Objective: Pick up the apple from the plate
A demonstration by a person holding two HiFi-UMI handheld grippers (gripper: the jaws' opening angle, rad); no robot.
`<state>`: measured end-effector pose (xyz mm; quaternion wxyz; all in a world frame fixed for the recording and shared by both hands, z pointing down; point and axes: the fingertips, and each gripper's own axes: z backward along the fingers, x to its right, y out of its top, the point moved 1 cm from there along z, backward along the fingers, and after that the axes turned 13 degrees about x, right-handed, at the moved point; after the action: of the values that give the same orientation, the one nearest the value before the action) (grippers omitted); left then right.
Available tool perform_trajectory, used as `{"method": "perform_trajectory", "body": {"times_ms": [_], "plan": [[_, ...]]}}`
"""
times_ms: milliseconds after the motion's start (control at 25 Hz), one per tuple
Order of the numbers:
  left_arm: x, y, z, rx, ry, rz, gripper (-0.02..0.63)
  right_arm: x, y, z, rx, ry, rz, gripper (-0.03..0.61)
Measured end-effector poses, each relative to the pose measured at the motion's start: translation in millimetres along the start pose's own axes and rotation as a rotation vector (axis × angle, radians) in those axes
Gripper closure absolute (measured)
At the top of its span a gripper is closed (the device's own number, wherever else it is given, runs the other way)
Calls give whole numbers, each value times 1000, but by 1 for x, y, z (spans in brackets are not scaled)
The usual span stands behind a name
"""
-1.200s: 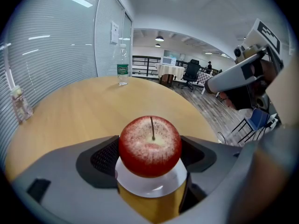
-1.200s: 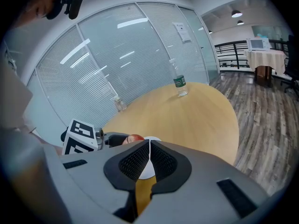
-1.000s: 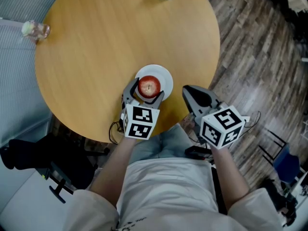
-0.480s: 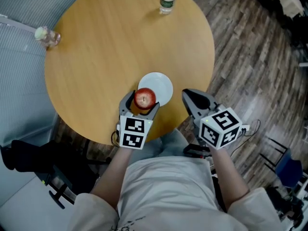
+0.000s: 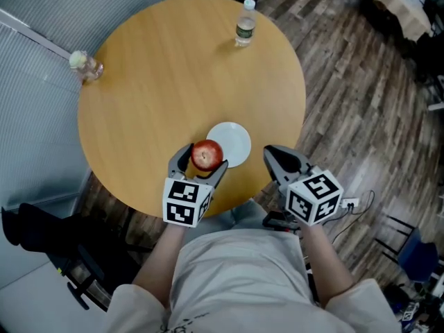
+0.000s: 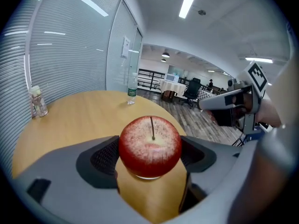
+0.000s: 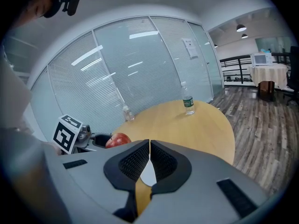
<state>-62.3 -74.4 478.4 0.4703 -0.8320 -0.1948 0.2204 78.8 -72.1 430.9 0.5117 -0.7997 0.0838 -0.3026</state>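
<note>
A red apple (image 5: 206,155) (image 6: 150,145) sits between the jaws of my left gripper (image 5: 201,159) (image 6: 150,153), which is shut on it and holds it above the table, just left of the white plate (image 5: 234,142). The plate is bare and lies near the front edge of the round wooden table (image 5: 166,75). My right gripper (image 5: 277,159) (image 7: 149,164) hovers off the table's front right edge, jaws pressed together with nothing between them. From the right gripper view the apple (image 7: 119,139) shows at the left, and a sliver of the plate (image 7: 148,175) shows below the jaws.
A plastic water bottle (image 5: 244,23) (image 6: 132,88) stands at the table's far edge. A small clear jar (image 5: 86,65) (image 6: 37,101) sits at the far left edge. Glass walls with blinds stand left of the table; wooden floor lies to the right.
My left gripper has lifted the apple off the plate and drawn it toward the person and slightly left. The plate is left bare. The right gripper has barely moved.
</note>
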Motion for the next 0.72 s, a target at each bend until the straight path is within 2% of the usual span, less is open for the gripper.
{"method": "perform_trajectory", "body": {"times_ms": [160,400,600,720], "plan": [[1,17,11,30,-12,38,215,-4,3,3,8,-1,11,546],[9,41,30,83,-42,43,215,-10,9,7,22,-7,33,546],[11,49,33,114,-53,92,215,-17,20,7,40,-8,50,546],[16,55,34,131,-68,96,215,-22,25,10,54,-7,63,546]]}}
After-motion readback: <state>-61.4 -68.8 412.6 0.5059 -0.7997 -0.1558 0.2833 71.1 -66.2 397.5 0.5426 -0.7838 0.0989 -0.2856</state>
